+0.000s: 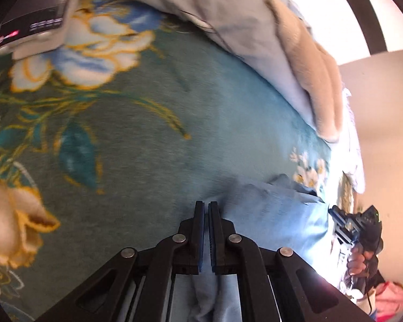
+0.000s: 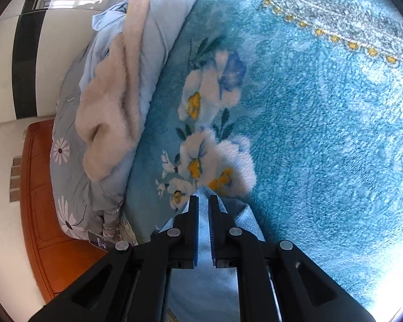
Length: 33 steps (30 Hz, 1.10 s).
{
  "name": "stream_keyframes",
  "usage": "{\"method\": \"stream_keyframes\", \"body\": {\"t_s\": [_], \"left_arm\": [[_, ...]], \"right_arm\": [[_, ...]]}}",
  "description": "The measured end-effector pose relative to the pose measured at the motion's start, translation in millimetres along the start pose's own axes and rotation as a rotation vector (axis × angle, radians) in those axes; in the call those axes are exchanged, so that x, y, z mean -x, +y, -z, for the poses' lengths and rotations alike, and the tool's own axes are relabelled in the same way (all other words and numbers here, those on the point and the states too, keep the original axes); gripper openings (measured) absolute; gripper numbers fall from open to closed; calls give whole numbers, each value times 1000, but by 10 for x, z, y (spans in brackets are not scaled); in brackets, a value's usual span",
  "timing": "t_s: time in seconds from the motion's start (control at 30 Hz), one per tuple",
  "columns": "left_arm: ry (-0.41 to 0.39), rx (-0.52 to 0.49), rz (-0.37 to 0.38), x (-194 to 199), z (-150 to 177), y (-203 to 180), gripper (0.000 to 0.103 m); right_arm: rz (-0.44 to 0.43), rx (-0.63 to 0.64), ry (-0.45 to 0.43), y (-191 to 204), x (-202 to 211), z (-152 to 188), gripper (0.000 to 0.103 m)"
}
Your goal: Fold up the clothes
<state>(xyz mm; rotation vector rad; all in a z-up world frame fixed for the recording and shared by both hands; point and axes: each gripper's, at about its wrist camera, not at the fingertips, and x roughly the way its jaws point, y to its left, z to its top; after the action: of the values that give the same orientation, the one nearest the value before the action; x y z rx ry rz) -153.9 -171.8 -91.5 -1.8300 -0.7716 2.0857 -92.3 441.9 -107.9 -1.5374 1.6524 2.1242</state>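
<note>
Light blue cloth point(image 1: 282, 209) lies on the bed's flowered blanket point(image 1: 147, 123), an edge clamped in my left tool point(image 1: 206, 206) and another in my right tool point(image 2: 203, 201). Judgement: keep both edges taut and level, so the fold lands square.

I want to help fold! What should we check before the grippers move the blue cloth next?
1. Left gripper pinching the light blue cloth: ok.
2. Right gripper pinching the same cloth: ok.
3. Cloth stretched flat between them: cannot tell.
4. Bare floral blanket ahead to lay it on: ok.
5. Heaped quilt clear of the cloth: ok.
</note>
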Motion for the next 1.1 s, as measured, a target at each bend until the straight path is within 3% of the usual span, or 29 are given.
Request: {"method": "stream_keyframes", "body": {"t_s": [0.23, 0.27, 0.3, 0.33, 0.37, 0.47, 0.7, 0.93, 1.1], "left_arm": [[-23, 9, 43, 252, 79, 6, 6], [-30, -9, 34, 303, 121, -26, 8], [-37, -27, 24, 353, 163, -57, 17], [-42, -41, 21, 391, 212, -85, 28], [-46, -51, 21, 420, 266, -110, 31], [-44, -72, 65, 491, 459, -209, 33], [89, -189, 148, 196, 881, -724, 33], [222, -241, 126, -374, 1223, -1130, 30], [248, -249, 68, -592, 1384, -1221, 30]], "right_arm": [[33, 106, 5, 12, 128, 112, 8], [38, 121, 6, 13, 147, 128, 15], [42, 136, 7, 15, 165, 144, 23], [47, 151, 8, 16, 183, 160, 40], [52, 166, 8, 18, 202, 176, 48], [66, 168, 41, -165, 210, 309, 48], [27, 84, 105, -604, 78, 569, 48], [-41, -1, 58, -708, 34, 613, 45], [-37, 16, 83, -652, -79, 632, 31]]}}
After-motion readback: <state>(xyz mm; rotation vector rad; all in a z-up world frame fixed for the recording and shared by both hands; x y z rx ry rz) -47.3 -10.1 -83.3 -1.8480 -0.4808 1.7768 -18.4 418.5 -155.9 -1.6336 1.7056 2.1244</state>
